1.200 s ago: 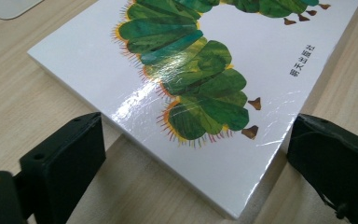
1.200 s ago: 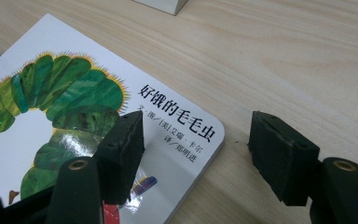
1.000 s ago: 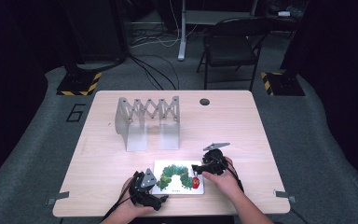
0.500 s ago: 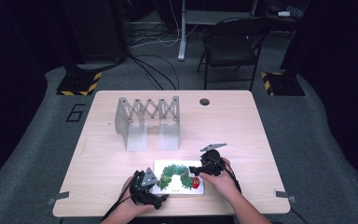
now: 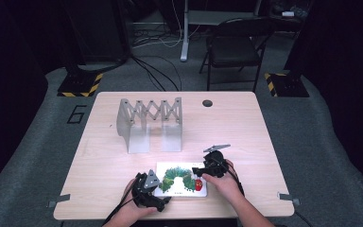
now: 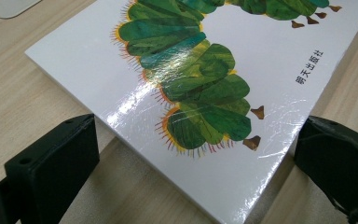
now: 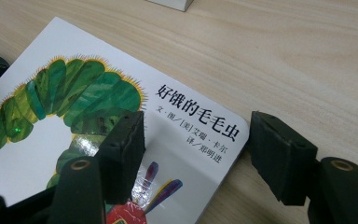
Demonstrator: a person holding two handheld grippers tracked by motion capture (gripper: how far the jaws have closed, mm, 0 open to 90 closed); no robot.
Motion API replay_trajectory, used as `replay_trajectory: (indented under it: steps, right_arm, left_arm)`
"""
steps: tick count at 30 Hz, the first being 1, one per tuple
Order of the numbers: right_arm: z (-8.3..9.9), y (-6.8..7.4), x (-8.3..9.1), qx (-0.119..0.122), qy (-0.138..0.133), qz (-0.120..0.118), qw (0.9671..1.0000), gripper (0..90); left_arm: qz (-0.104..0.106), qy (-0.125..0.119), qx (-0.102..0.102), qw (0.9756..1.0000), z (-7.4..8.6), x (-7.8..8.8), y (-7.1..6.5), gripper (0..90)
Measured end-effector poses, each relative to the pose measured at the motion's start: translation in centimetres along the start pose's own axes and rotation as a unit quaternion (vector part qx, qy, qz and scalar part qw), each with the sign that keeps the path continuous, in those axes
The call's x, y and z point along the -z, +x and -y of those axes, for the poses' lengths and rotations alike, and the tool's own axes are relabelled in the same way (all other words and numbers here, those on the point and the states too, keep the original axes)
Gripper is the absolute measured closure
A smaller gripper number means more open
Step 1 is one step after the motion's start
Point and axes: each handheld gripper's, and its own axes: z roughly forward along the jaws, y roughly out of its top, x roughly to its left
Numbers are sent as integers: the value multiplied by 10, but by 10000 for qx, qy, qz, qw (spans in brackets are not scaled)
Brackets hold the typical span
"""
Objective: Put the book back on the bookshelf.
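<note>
- Wooden bench (image 5: 246,127) carries a book (image 5: 181,179) at lower centre.
- Right hand-held gripper (image 7: 196,154): jaws partly apart, just closing, astride the book's corner, one jaw over the cover.
- Left hand-held gripper (image 6: 191,163): jaws wide apart, flanking the book's corner.

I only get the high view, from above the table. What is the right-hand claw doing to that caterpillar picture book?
Observer: The right gripper view shows the right gripper straddling a rounded corner of the book. One jaw is over the cover and the other is off its edge, above the table. The jaws have just been closing but are not clamped.
Operator: And the left one?
Observer: The left gripper stands open, with its jaws wide apart on either side of another corner.
Operator: Any words on the cover?
Observer: Yes, there is a title in black Chinese characters by the right gripper's corner.
</note>
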Motion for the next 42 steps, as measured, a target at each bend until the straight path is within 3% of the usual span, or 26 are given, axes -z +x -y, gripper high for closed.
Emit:
replay_trajectory:
  steps: [9,16,19,23,26,29,31,34,36,39,42]
  right_arm:
    - [0,-1,0,37,-4,-21,10000,372]
    - [0,-2,0,50,-65,-63,9999,378]
    - [0,-1,0,-78,14,-65,9999,377]
    - [0,-3,-1,4,-25,-82,10000,372]
    - [1,-4,-1,48,-23,-48,10000,374]
    - [1,-5,-2,61,-27,-57,10000,374]
    - [0,-3,-1,-21,21,-76,10000,372]
    - [0,-3,-3,77,-45,-63,9999,366]
    - [-1,-3,-3,67,-60,-77,9999,361]
    - [-1,-4,-4,43,-64,-105,9999,355]
    - [-1,-5,-4,16,-43,-128,9999,346]
  left_arm:
    - [88,42,12,10000,-2,1,2,10]
    - [103,165,21,9998,-3,8,2,79]
    - [89,193,-20,9998,-2,11,1,122]
    - [137,177,2,9997,-2,16,1,150]
    - [332,-139,274,9990,-5,25,5,161]
    - [326,-274,431,9982,-7,28,10,161]
    - [289,-239,555,9978,-6,25,12,161]
    - [266,-109,525,9982,-5,18,13,160]
    - [347,-97,566,9977,-4,16,14,151]
    - [241,-176,618,9976,-3,13,13,140]
    - [270,-184,732,9968,-2,11,14,126]
